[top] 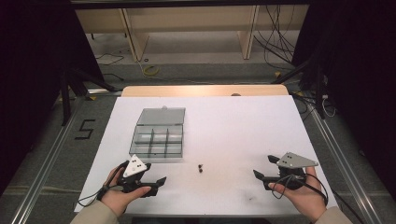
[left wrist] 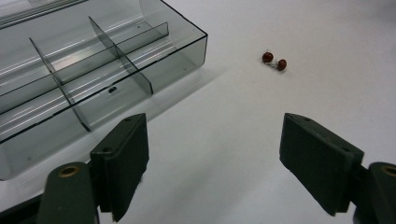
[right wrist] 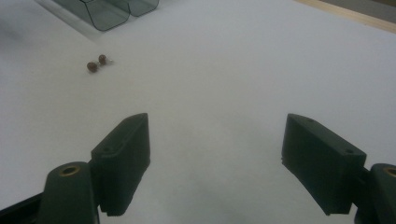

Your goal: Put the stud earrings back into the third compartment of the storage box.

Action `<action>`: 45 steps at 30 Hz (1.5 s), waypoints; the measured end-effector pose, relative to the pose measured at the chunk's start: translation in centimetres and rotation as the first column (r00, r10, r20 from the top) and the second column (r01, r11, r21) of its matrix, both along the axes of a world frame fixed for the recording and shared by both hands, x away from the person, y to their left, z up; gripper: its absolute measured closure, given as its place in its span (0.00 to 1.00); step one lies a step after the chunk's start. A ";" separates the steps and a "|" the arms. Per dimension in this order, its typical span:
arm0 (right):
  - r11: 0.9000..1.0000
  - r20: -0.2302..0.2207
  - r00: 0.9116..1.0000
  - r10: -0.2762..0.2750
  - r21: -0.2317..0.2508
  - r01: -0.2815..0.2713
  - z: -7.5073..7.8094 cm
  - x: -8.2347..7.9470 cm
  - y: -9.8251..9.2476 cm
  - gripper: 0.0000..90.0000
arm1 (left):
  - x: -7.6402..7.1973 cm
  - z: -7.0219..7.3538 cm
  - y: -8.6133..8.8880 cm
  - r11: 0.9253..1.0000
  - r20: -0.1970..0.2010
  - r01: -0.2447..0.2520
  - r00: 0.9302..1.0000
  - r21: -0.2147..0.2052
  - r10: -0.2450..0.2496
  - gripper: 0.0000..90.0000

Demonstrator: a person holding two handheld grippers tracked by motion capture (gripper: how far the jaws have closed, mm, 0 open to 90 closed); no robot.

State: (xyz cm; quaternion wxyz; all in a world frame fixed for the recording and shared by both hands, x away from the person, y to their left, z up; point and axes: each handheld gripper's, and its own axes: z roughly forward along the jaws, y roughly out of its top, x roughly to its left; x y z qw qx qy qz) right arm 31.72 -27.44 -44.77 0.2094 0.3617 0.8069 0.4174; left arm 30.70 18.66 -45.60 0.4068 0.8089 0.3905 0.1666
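Two small dark red beads [top: 201,168] lie together on the white table sheet, near its front middle; they appear again as beads [left wrist: 274,61] and beads [right wrist: 96,63] in the gripper views. A clear grey compartment box [top: 157,134] with its lid swung back stands to their left and farther back. My left gripper [top: 156,179] rests near the front left, just in front of the box [left wrist: 93,74], jaws wide apart with nothing between them. My right gripper [top: 265,169] sits at the front right, also open and empty, pointing toward the beads.
The white sheet [top: 233,126] covers most of the table, with a wooden edge [top: 205,90] at the back. Cables [top: 275,42] and shelf legs stand on the floor beyond. Black frame rails [top: 345,163] run along both sides.
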 end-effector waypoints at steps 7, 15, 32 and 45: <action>1.000 -0.015 1.000 -0.006 -0.010 0.006 -0.3 0.3 0.0 0.27 | 0.0 0.0 -1.4 1.000 -0.006 0.028 1.000 -0.013 -0.028 0.28; 1.000 -0.013 1.000 -0.008 -0.012 0.008 -0.3 0.5 0.1 0.27 | 0.5 0.3 -4.2 0.998 0.008 0.059 0.998 0.012 -0.059 0.29; 1.000 -0.025 1.000 -0.018 -0.009 0.018 -0.4 0.9 0.2 0.27 | 3.3 -1.7 -13.3 0.992 -0.024 0.045 0.999 0.116 -0.043 0.39; 1.000 -0.029 1.000 -0.009 -0.019 0.009 -0.5 1.1 0.5 0.27 | 3.8 -3.3 -15.1 0.988 -0.075 -0.070 0.994 0.140 0.082 0.53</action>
